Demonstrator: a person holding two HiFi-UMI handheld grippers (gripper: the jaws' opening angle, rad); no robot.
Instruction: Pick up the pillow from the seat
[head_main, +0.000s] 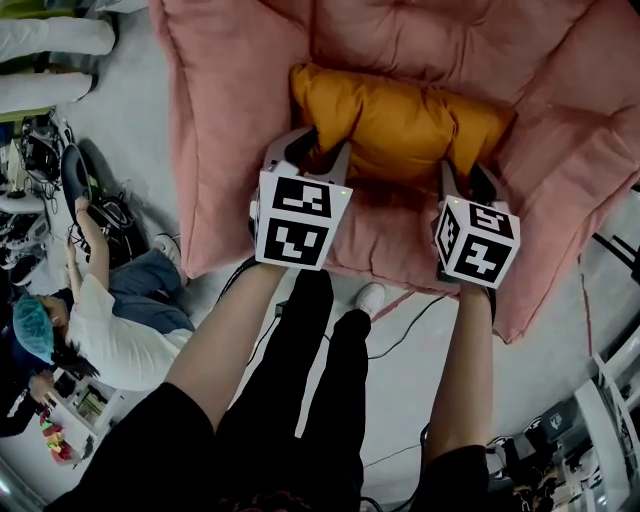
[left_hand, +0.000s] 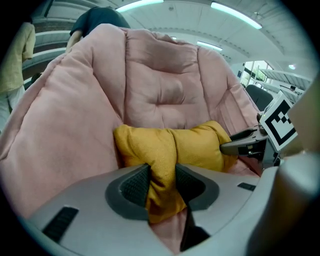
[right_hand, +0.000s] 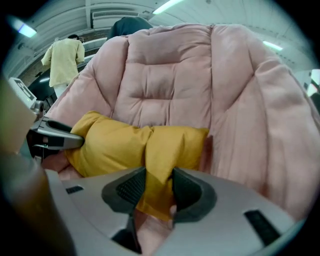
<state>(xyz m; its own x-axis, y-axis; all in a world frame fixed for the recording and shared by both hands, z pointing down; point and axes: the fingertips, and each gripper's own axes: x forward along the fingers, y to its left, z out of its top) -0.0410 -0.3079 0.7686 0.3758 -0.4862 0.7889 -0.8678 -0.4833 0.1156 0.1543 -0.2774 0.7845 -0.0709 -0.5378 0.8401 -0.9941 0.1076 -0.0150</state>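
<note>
With left gripper (head_main: 320, 152) (left_hand: 162, 185): half-closed clamp on a bunched yellow fold of the pillow (head_main: 400, 120) (left_hand: 165, 145), pads pressed into the cloth from both sides. Same with right gripper (head_main: 467, 180) (right_hand: 159, 187): jaws about half shut, biting a fold of the pillow (right_hand: 120, 145). Nothing else between either pair of jaws.

Pose: both forearms (head_main: 225, 340) bare, stretched forward and down toward the seat (head_main: 230, 130), roughly parallel. Left one toward the seat's left half, right one toward its right half. Both grippers tilted steeply downward, marker cubes (head_main: 300, 220) facing up, over the seat's front cushion.

Count: two grippers, two cubes, one pillow, one seat.

Pillow lying crosswise in the seat's hollow (left_hand: 160, 90), against the pink tufted backrest (right_hand: 170, 80), squeezed into a sausage shape, one gripper near each end. From the left gripper view, right gripper (left_hand: 250, 145) at the seat's right; from the right gripper view, left gripper (right_hand: 52, 137) at the seat's left.

Below the seat's front edge: black-trousered legs (head_main: 310, 380). Left of the seat, on the floor: a seated person (head_main: 120, 330) in a white top.
</note>
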